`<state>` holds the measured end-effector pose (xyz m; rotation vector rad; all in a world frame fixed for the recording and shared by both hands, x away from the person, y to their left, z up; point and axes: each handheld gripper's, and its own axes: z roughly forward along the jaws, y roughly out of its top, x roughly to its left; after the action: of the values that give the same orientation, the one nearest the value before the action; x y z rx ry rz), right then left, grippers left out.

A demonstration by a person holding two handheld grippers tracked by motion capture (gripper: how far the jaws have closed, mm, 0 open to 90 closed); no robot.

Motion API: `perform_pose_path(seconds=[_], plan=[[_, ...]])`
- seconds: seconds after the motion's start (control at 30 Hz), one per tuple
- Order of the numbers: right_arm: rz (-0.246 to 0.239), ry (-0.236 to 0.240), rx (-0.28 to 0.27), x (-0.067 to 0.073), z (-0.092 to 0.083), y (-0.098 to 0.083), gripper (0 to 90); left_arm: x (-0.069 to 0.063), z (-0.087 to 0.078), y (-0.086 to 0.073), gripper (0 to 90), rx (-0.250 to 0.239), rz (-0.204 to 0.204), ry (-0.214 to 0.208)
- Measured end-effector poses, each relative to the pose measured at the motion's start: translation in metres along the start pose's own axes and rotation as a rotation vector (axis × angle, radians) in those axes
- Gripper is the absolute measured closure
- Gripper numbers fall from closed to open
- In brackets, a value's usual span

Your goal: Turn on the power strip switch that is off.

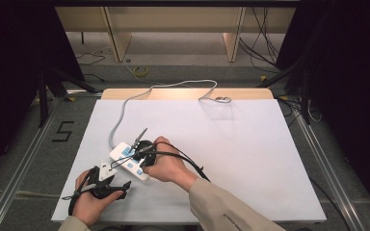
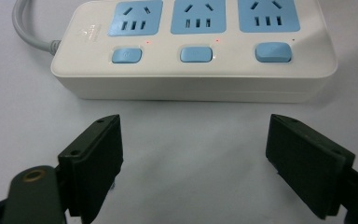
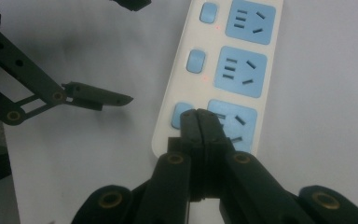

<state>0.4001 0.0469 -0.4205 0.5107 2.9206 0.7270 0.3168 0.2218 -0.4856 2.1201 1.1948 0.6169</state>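
Strip: power strip point(image 1: 129, 161) on tabletop point(image 1: 250, 159), near front-left corner.
Right hand-held gripper point(image 3: 199, 116): jaws closed, empty, tip at the end switch point(image 3: 182, 115).
Left hand-held gripper point(image 2: 193, 154): open, empty, just beside strip.
Progress: two indicator lights on; end switch looks still to be pressed.

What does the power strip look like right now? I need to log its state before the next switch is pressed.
The power strip is a white, glossy plastic bar lying flat on the white table. It carries three blue sockets, each with a blue rocker switch beside it; small red lights glow by two switches, none by the end one. A grey cord leaves one end. The right gripper, fingers shut, sits over the end switch. The left gripper waits open beside it, not touching.
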Motion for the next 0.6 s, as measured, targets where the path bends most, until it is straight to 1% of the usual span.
perform_pose_path(seconds=[0.1,0.13,0.23,0.37,0.6], plan=[[0.007,-0.003,0.004,0.001,0.002,0.002,90.0,0.0,0.0,0.0,18.5,0.003,0.005,0.001],[0.008,0.001,-0.004,0.001,0.004,0.002,90.0,0.0,0.0,0.0,18.5,0.002,0.002,0.0],[0.018,0.003,-0.002,0.002,0.008,0.003,90.0,0.0,0.0,0.0,18.5,0.0,-0.001,0.001],[0.017,0.004,0.0,0.002,0.01,0.004,90.0,0.0,0.0,0.0,18.5,-0.001,0.001,0.002],[0.029,0.002,-0.001,0.003,0.016,0.006,90.0,0.0,0.0,0.0,18.6,0.001,0.0,0.0]])
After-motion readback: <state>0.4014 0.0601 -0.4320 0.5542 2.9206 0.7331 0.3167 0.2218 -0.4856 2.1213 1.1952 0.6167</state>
